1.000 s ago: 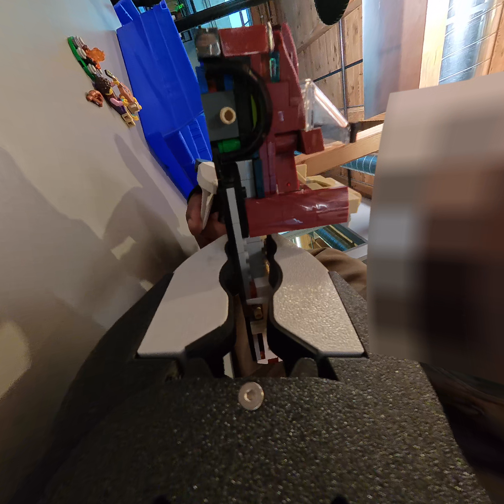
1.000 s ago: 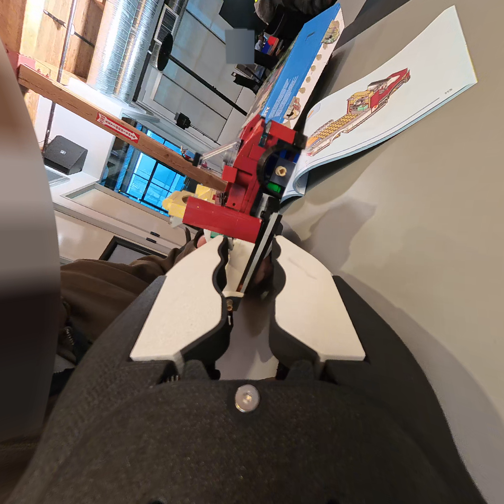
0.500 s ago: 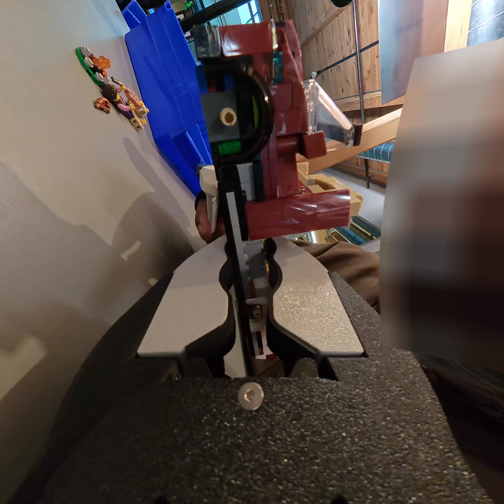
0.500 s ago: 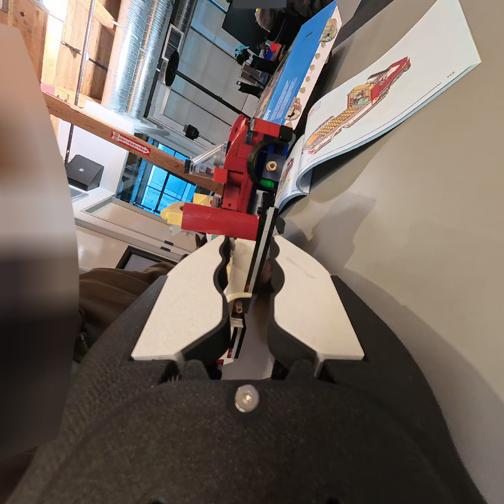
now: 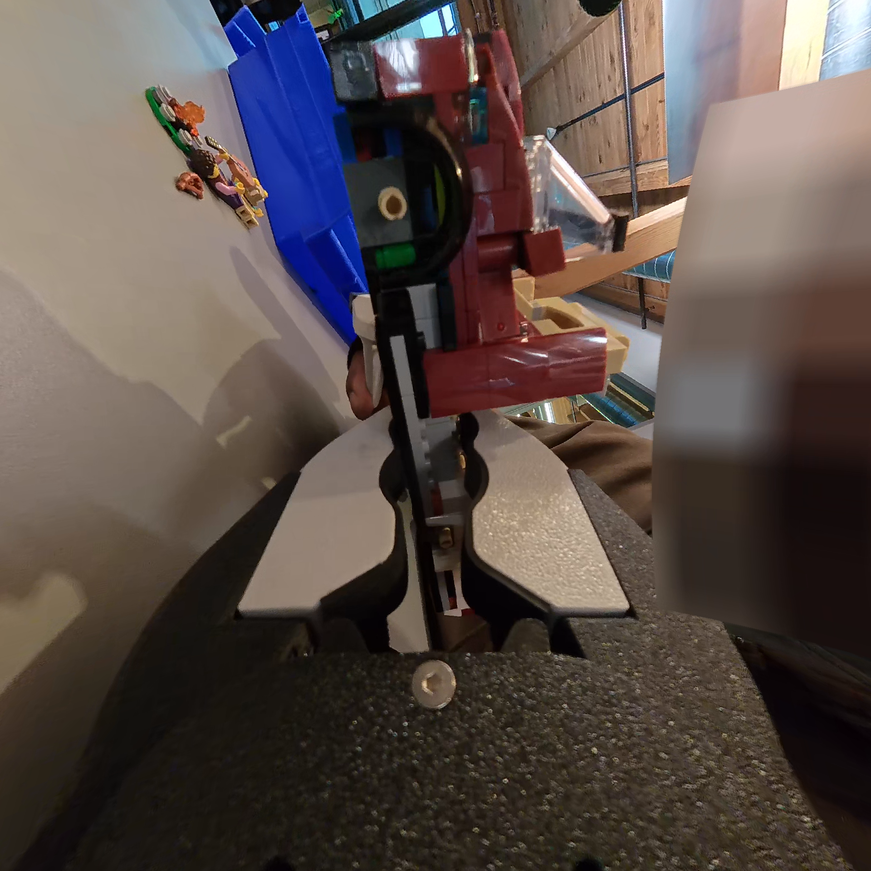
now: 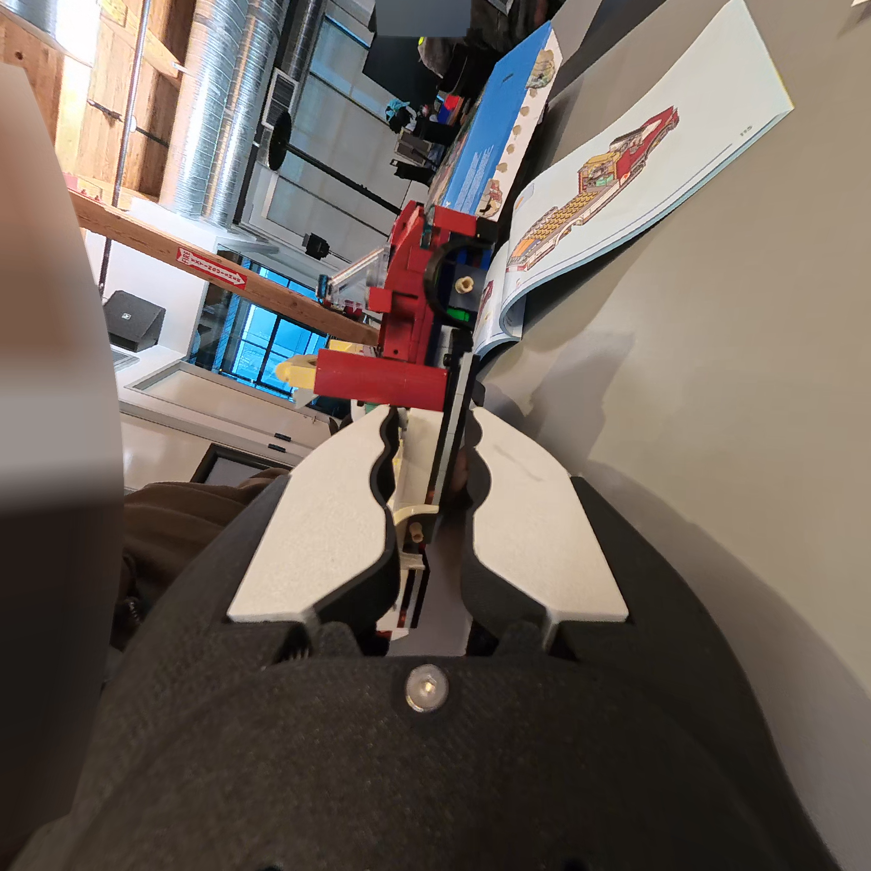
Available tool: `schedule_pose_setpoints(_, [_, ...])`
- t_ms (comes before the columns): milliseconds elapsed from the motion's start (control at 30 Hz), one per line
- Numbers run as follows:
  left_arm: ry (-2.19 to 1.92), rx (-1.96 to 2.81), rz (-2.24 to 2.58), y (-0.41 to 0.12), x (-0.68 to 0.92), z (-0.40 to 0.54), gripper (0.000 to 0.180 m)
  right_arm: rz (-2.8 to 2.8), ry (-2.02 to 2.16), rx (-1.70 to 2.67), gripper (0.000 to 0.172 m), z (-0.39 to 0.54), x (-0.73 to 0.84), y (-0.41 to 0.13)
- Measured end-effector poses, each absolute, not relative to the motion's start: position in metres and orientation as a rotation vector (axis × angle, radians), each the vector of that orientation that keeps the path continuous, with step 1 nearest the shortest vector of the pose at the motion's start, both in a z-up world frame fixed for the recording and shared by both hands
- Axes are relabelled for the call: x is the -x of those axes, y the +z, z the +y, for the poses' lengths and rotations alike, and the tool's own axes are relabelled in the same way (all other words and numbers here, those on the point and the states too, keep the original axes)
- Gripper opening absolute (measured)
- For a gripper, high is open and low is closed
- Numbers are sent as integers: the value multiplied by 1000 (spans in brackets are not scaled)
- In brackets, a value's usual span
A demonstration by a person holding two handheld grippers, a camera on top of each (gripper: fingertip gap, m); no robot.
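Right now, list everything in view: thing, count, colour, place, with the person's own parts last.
brick model: one, dark red with black and grey, clamped between both grippers
blue bin: one, on the table behind the model
toy figures: small cluster, mixed colours, on the table
instruction booklet: one, open, on the table
blue box: one, behind the booklet
table: one, grey
left gripper: pads pressing the model's plate
right gripper: closed on the same model
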State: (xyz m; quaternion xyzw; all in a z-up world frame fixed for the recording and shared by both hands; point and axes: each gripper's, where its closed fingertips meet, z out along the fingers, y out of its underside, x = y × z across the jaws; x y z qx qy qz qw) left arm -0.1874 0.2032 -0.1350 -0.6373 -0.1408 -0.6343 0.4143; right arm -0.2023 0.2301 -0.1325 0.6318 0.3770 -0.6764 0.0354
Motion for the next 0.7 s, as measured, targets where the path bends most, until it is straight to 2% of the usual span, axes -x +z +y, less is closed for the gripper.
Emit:
schedule_pose_setpoints(233, [-1649, 1564, -394, -134, 191, 204, 22, 1128, -2103, -1945, 28, 230, 205, -133])
schedule_pose_setpoints(333, [-1688, 1517, -445, -133, 197, 205, 22, 1185, -2157, -1897, 40, 227, 206, -126])
schedule_pose_setpoints(433, [-1718, 1477, -447, -129, 200, 204, 22, 1258, -2206, -1888, 44, 229, 206, -121])
schedule_pose_setpoints(700, [-1783, 1401, -443, -122, 206, 202, 22, 2103, -2331, -1807, 41, 244, 200, -110])
